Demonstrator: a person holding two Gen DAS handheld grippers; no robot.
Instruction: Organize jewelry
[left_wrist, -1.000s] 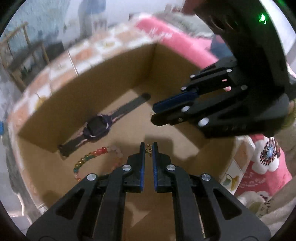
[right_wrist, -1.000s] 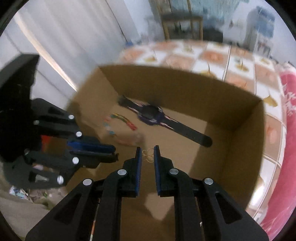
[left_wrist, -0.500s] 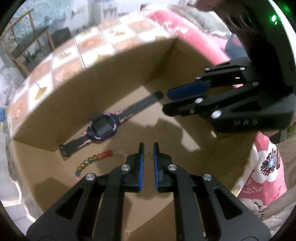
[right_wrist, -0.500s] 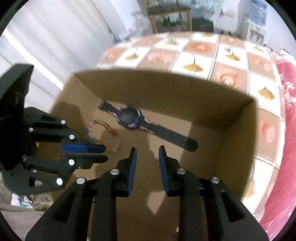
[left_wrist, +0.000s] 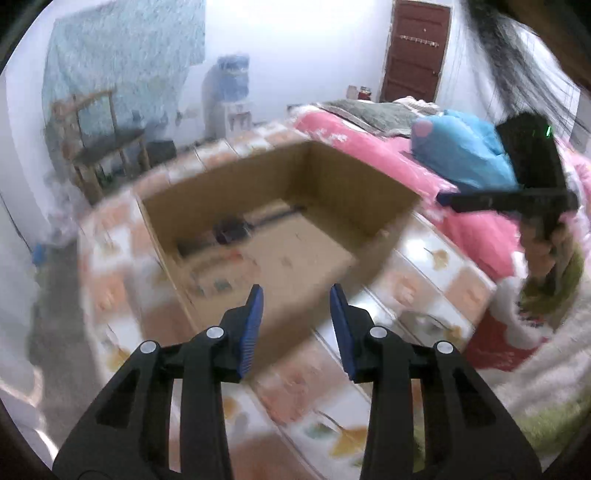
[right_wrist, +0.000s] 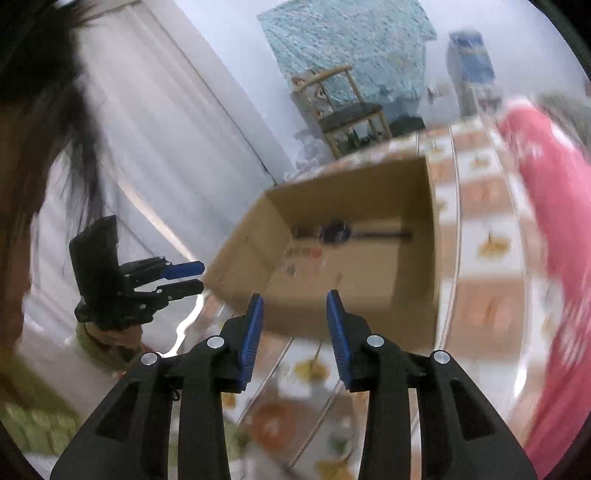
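Left gripper (left_wrist: 295, 295), right gripper (right_wrist: 294, 300): spread, empty, above box (left_wrist: 354, 192).

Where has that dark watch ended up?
The watch lies flat on the floor of the cardboard box, near its far wall, with a blurred bead bracelet just in front.

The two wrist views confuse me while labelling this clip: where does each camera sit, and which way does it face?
Left wrist view: sits on the left gripper, looking along its open blue-padded fingers at the brown cardboard box; the right gripper, dark hair and a green sleeve show at right.
Right wrist view: sits on the right gripper, also open, facing the same box from the other side; the left gripper and hair show at left.
Shared: the box, the dark wristwatch inside it, the tiled surface.
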